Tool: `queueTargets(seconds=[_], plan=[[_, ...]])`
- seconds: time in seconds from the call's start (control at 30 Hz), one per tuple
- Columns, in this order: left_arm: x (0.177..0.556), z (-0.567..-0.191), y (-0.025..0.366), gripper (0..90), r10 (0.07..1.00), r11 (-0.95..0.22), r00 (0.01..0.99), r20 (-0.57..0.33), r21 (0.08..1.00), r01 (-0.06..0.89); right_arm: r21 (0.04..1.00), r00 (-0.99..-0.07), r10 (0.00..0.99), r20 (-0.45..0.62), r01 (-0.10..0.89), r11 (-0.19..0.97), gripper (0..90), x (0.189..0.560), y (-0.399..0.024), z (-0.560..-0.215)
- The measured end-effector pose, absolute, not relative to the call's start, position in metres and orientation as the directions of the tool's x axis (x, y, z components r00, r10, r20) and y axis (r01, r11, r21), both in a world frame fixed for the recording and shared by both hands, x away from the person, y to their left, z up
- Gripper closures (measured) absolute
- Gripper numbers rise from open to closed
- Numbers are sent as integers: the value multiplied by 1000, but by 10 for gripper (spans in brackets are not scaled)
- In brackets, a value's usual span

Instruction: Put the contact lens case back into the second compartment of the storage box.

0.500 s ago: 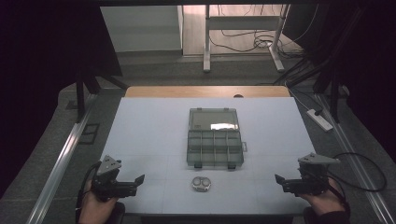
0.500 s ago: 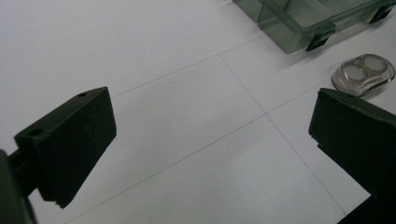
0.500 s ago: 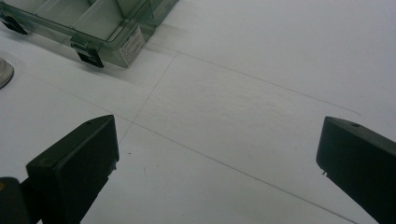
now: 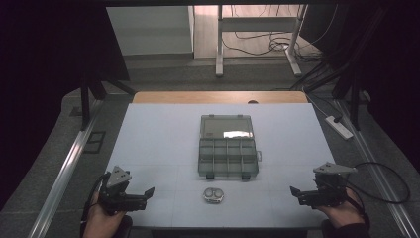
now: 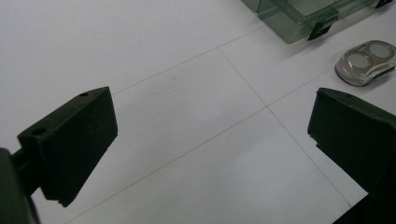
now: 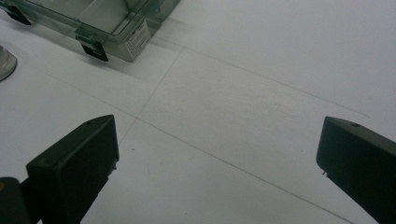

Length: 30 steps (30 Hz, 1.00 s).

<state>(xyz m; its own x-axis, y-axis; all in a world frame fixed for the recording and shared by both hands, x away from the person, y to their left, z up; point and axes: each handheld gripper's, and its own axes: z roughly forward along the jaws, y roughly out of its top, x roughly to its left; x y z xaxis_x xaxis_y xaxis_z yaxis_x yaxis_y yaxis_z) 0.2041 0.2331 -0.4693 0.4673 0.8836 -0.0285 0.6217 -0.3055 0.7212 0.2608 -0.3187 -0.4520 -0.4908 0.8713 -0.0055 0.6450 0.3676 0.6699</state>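
In the high view, one open organizer box (image 4: 228, 146) is lying mid-table, one small two-cell clear case (image 4: 213, 195) just in front, between left gripper (image 4: 147, 194) and right gripper (image 4: 295, 193). In each gripper view, two black jaws are standing spread, holding nothing

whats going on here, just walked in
A person sits at a white table with a handheld gripper in each hand. The left gripper and right gripper are both open, empty and held near the table's front corners. Between them lies a small clear blister pack with two round cells, and just beyond it sits an open compartment box with its lid folded back. Neither gripper touches anything.
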Motion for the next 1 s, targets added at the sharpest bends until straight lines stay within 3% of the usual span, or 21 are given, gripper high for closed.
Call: queueTargets(seconds=[1.0], plan=[[206,-470,235,28,887,-283,459,-56,719,635,687,-642,763,75,588,427,0,268,-307,-448]])
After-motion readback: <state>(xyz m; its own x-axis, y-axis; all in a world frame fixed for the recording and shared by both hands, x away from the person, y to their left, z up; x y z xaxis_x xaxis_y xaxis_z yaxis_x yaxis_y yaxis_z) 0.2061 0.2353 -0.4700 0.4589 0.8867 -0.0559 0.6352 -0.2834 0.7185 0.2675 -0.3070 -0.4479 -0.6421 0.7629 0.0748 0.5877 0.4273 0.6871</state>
